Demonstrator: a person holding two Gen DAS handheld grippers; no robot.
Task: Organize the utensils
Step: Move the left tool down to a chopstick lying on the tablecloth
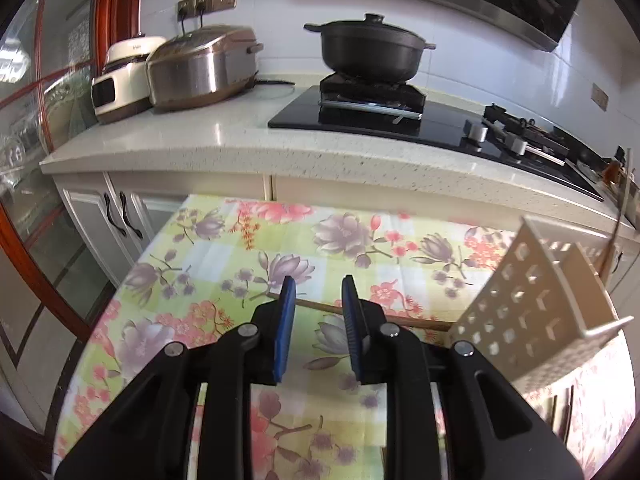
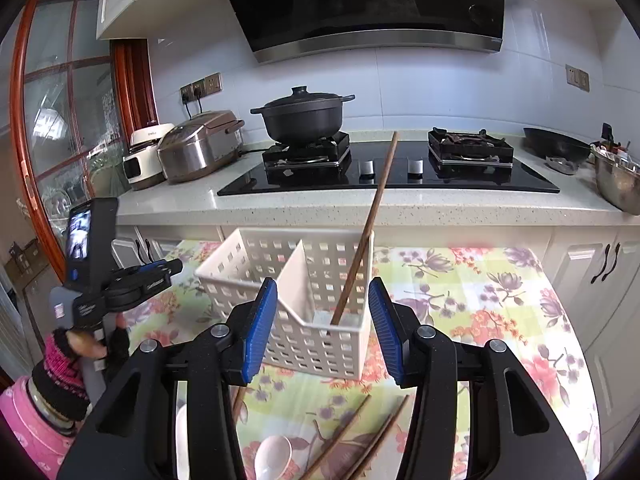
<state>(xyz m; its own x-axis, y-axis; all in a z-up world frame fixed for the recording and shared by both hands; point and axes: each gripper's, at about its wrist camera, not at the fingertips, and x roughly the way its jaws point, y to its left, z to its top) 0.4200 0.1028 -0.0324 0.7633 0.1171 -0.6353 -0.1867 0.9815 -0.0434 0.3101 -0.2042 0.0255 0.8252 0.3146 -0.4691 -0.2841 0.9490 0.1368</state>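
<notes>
From the left wrist camera, the left gripper point(image 1: 319, 292) hangs over a table covered with a floral oilcloth point(image 1: 224, 264) in green, pink and purple. Its blue-padded jaws stand a little apart with nothing between them. A single brown wooden chopstick point(image 1: 400, 319) lies flat on the cloth just beyond the fingertips, running off to the right until it meets the white perforated plastic utensil basket point(image 1: 532, 304), which fills the right edge of this view. Behind the table runs a pale speckled stone countertop point(image 1: 240, 140) carrying a steel rice cooker point(image 1: 204, 68) and a black lidded casserole pot point(image 1: 370, 48) on a black glass gas hob point(image 1: 440, 124).

From the right wrist camera, the right gripper point(image 2: 323, 292) has its jaws spread wide and empty, one finger on either side of the basket's point(image 2: 256, 284) near corner without pressing it. The basket stands upright on the cloth, split by a slanted white divider point(image 2: 294, 276). In its right compartment one long brown chopstick point(image 2: 370, 220) stands leaning, its top reaching above the rim. On the cloth below the gripper lie more loose brown chopsticks point(image 2: 352, 432) and a white ceramic spoon point(image 2: 272, 456). At the left, a hand in a pink and black knitted fingerless glove point(image 2: 66, 368) grips the other gripper's handle
</notes>
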